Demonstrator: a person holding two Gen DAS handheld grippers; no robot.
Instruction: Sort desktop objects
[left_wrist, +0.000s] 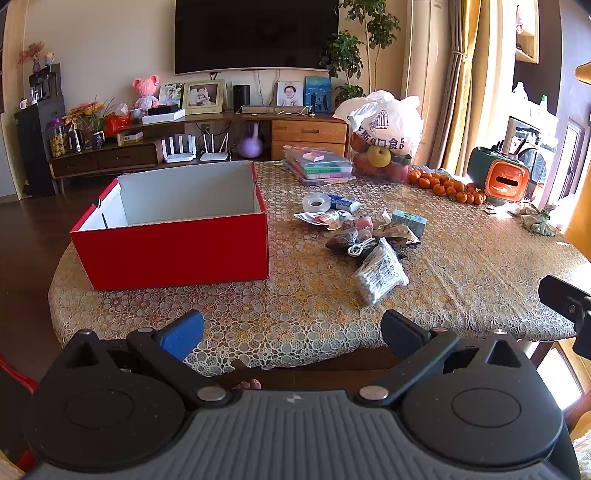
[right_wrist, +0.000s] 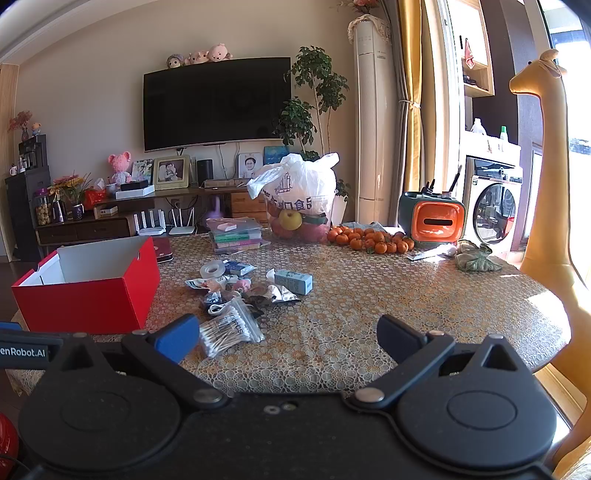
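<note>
A: Left wrist view first. Any writing?
B: Only on the white plastic bag of fruit (left_wrist: 384, 122) at the table's far side: dark Chinese characters, partly creased, with 口 and 食 legible. The left gripper (left_wrist: 291, 330) hangs level at the near edge of the table (left_wrist: 461, 258), jaws spread wide, holding and touching nothing.
A: And the things to sort?
B: A loose heap mid-table, right of the open red box (left_wrist: 173, 236): a tape roll (left_wrist: 316, 202), a bag of cotton swabs (left_wrist: 380, 273), a small pale-blue carton (left_wrist: 410, 221), crumpled wrappers.

A: Right wrist view?
B: "enRobot.AI" shows in white on the black housing at the left edge; the start of the word is cut off. The bag's print repeats. The right gripper (right_wrist: 290, 338) sits low over the near edge, jaws wide apart and empty; its blue fingertip (right_wrist: 177, 338) overlaps the cotton swabs (right_wrist: 229, 328) in view, though I cannot tell whether they touch. The red box (right_wrist: 92, 295) stands left, the mandarins (right_wrist: 369, 240) far behind.
</note>
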